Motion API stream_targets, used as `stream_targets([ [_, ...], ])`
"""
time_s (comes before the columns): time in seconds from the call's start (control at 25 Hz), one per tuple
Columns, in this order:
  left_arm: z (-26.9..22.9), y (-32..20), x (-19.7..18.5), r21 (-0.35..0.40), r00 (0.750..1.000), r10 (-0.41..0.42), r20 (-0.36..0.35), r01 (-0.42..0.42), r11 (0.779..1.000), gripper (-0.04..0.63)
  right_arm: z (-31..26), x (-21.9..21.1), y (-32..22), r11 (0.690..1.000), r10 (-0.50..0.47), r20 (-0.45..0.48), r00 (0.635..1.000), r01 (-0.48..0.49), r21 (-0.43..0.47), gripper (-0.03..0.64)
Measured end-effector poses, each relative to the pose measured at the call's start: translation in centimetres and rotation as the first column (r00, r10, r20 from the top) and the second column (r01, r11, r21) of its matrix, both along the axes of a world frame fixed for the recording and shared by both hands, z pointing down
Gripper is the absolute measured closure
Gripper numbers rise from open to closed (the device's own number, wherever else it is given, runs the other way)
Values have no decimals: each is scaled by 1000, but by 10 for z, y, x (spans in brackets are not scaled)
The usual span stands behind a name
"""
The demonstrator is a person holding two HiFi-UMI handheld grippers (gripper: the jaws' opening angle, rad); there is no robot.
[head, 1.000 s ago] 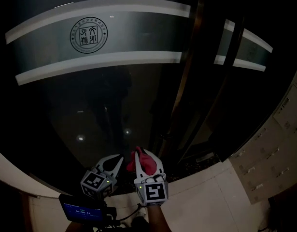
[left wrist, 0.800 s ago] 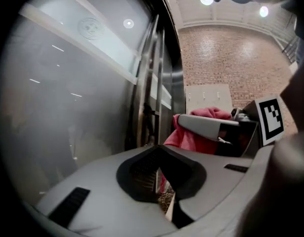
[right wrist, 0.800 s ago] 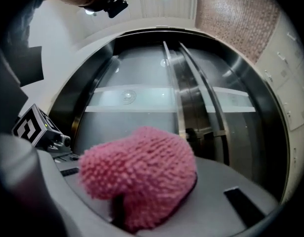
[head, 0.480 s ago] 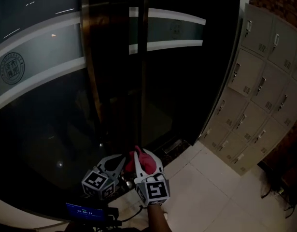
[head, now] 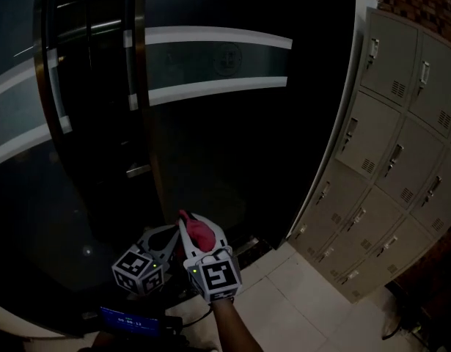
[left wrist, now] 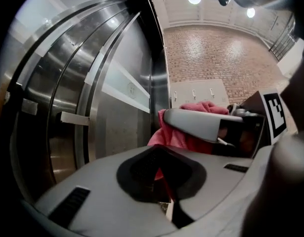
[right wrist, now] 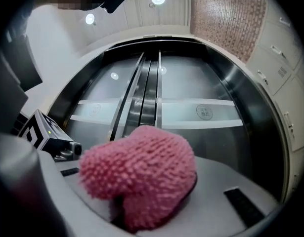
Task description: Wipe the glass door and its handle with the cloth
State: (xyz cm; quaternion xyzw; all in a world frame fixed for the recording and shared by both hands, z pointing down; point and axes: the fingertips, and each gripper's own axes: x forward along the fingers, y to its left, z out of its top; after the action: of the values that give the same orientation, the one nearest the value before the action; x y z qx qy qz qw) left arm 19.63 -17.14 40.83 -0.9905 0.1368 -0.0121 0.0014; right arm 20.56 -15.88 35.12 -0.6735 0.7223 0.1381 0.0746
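A dark glass door (head: 232,138) with a pale frosted band fills the head view. Its long vertical steel handle (head: 136,57) stands upper left. My right gripper (head: 198,235) is low in the middle, shut on a pink fluffy cloth (head: 201,233), short of the glass. The cloth (right wrist: 142,177) bulges over the jaws in the right gripper view, with the door handles (right wrist: 144,98) beyond. My left gripper (head: 165,239) sits just left of the right one, jaws together and empty. From the left gripper (left wrist: 159,164) view, the cloth (left wrist: 191,132) and steel handle (left wrist: 87,117) show.
Grey lockers (head: 401,152) line the wall right of the door. Pale floor tiles (head: 284,306) lie below them. A second door leaf (head: 20,167) with its own handle (head: 45,72) is at the left. A small lit screen (head: 126,320) sits at the bottom edge.
The view has swung to the right: the door and handles slid left and the lockers came into sight. Both grippers stay side by side, the cloth still held.
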Motion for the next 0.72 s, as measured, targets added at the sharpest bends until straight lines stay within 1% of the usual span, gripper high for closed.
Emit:
stream_targets([
  [0.2,-33,-48,41,43,997,-77,-30,78,996,591,-37,43,-56,993,-116,-10,993,116,35,558],
  [0.28,-45,-70,51,64,992,-116,-50,120,991,591,-51,55,-80,984,-167,-32,986,168,64,558],
  [0.36,-55,-91,63,82,986,-152,-63,157,984,591,-65,66,-107,973,-215,-56,975,218,71,558],
  [0.48,-61,-120,78,72,977,-199,-72,205,976,591,-79,75,-151,957,-281,-60,958,284,56,558],
  [0.6,-67,-148,88,52,965,-240,-102,246,968,591,-95,77,-191,928,-367,-72,927,371,44,558],
  [0.72,-67,-165,96,45,954,-281,-108,287,957,591,-107,78,-217,901,-427,-75,901,431,50,558],
])
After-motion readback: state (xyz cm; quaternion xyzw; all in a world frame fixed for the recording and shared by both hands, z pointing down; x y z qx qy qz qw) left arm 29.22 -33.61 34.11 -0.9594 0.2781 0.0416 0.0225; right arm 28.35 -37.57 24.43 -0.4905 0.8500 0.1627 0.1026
